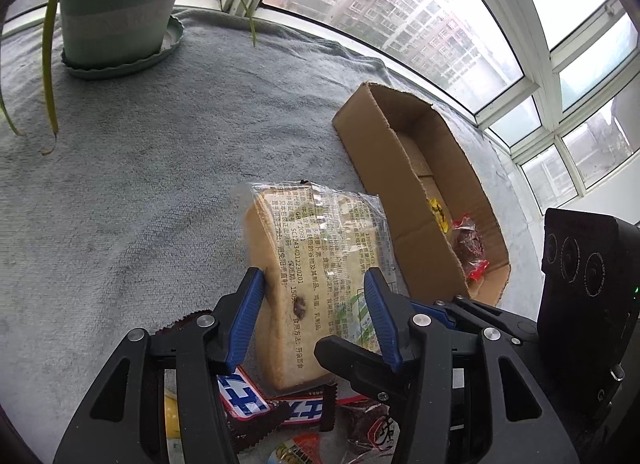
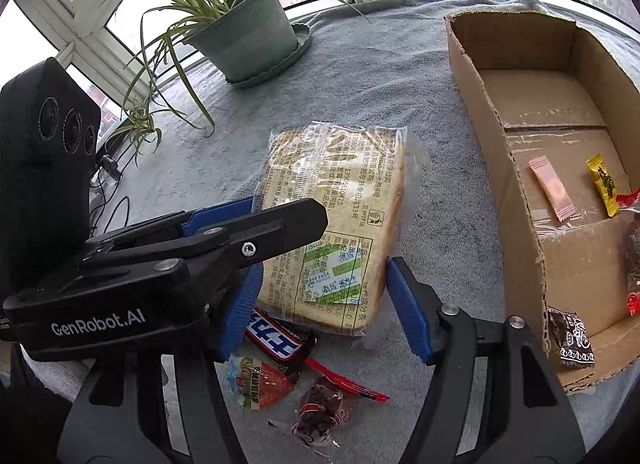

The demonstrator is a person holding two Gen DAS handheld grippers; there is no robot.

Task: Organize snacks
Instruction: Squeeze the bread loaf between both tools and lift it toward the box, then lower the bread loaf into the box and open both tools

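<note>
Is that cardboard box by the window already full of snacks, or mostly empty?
Mostly empty. The cardboard box holds only a few small wrapped snacks at its near end; its far floor is bare.

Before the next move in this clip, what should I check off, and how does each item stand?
1. Left gripper gripping the bread pack: ok, its pads sit against both sides.
2. Right gripper gripping too: cannot tell; its fingers flank the pack, but contact is unclear.
3. Cardboard box open with room: ok, the far part of its floor is bare.
4. Way to the box free: ok, only grey cloth lies between.
5. Pack free of loose snacks: not ok, a chocolate bar lies at its lower edge and might get dragged.
</note>
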